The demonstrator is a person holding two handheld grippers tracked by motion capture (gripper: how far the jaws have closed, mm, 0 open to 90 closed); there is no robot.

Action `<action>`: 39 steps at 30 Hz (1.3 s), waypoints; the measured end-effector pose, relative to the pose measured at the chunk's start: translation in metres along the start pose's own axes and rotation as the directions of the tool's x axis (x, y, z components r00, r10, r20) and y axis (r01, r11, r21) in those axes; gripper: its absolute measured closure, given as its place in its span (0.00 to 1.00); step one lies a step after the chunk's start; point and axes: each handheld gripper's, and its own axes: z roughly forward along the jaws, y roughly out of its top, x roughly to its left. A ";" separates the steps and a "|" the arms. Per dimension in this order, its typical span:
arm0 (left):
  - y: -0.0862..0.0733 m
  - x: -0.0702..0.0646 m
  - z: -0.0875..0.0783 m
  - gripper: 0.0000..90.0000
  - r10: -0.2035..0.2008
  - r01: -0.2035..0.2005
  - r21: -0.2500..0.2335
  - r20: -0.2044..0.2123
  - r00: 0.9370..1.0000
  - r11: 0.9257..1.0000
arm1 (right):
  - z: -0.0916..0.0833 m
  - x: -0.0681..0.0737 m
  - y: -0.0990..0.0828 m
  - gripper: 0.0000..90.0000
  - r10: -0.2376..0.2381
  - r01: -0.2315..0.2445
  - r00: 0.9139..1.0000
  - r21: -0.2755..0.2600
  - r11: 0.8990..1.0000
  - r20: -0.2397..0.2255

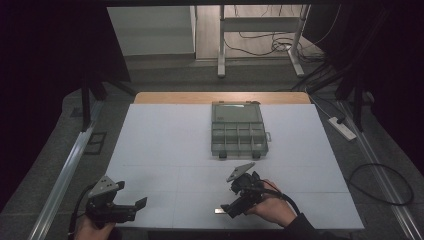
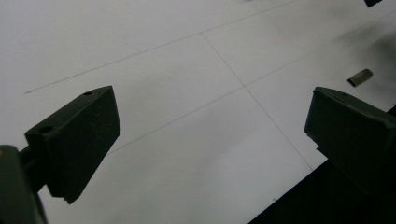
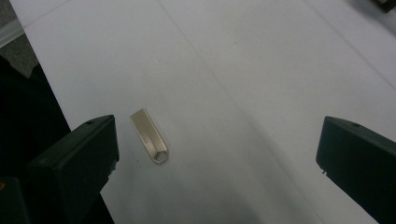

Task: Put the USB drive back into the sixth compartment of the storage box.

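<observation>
Risk sits mostly with the small metal piece [image 3: 149,136], a flat silvery strip with one folded end, lying on the white bench [image 1: 165,150] close to its near edge. The right claw [image 1: 234,206] hangs just above it with jaws spread wide and nothing between them; in the right gripper view the strip lies well toward one jaw instead of midway. Closing from this offset would likely have one jaw strike first and shove the strip sideways, and the near edge is close enough that a skid could carry it off the bench.

Being thin and flat against a smooth sheet, it also gives the jaw tips little to catch: come down too high and they would probably close over empty air, too low and they press into the bench and may flick the piece away. My guess is that centring over it and turning to squeeze across its narrow width would be safer.

The left claw [image 1: 131,206], open and empty too, rests near the bench's near-left corner. A grey compartment box [image 1: 239,131] stands toward the far edge, well apart from the strip.
</observation>
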 end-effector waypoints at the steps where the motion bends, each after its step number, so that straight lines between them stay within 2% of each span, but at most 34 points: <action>1: 0.000 0.000 0.000 0.04 0.000 0.000 0.000 0.000 1.000 1.000 | 0.002 0.001 0.001 0.00 -0.004 0.004 1.000 0.004 1.000 -0.001; 15: 0.000 0.001 0.000 0.03 -0.005 0.006 -0.007 0.008 1.000 1.000 | 0.018 0.010 0.006 0.00 -0.056 0.056 0.998 0.067 0.996 -0.002; 18: 0.000 0.001 0.000 0.03 -0.009 0.009 -0.007 0.012 1.000 1.000 | 0.024 0.015 0.006 0.00 -0.084 0.084 0.996 0.091 0.992 -0.009; 25: 0.000 0.002 -0.001 0.03 -0.013 0.013 -0.010 0.015 1.000 1.000 | 0.032 0.020 0.006 0.00 -0.105 0.104 0.994 0.125 0.987 0.004; 29: 0.000 0.002 -0.001 0.04 -0.012 0.013 -0.011 0.019 1.000 1.000 | 0.039 0.023 0.004 0.00 -0.141 0.136 0.990 0.159 0.978 0.020; 31: 0.000 0.002 -0.001 0.04 -0.012 0.012 -0.011 0.020 1.000 1.000 | 0.037 0.023 0.004 0.07 -0.160 0.159 0.987 0.148 0.976 -0.005; 32: 0.000 0.002 -0.001 0.04 -0.012 0.012 -0.011 0.020 1.000 1.000 | 0.037 0.023 0.004 0.07 -0.160 0.159 0.987 0.148 0.976 -0.005; 35: 0.000 0.002 -0.001 0.04 -0.011 0.011 -0.013 0.022 1.000 1.000 | 0.034 0.025 0.004 0.17 -0.191 0.193 0.981 0.138 0.972 -0.027; 37: 0.000 0.002 -0.001 0.04 -0.010 0.010 -0.012 0.022 1.000 1.000 | 0.031 0.026 0.004 0.32 -0.209 0.213 0.977 0.124 0.969 -0.043; 39: 0.000 0.002 0.000 0.04 -0.010 0.010 -0.011 0.021 1.000 1.000 | 0.027 0.026 0.003 0.51 -0.235 0.241 0.970 0.116 0.964 -0.060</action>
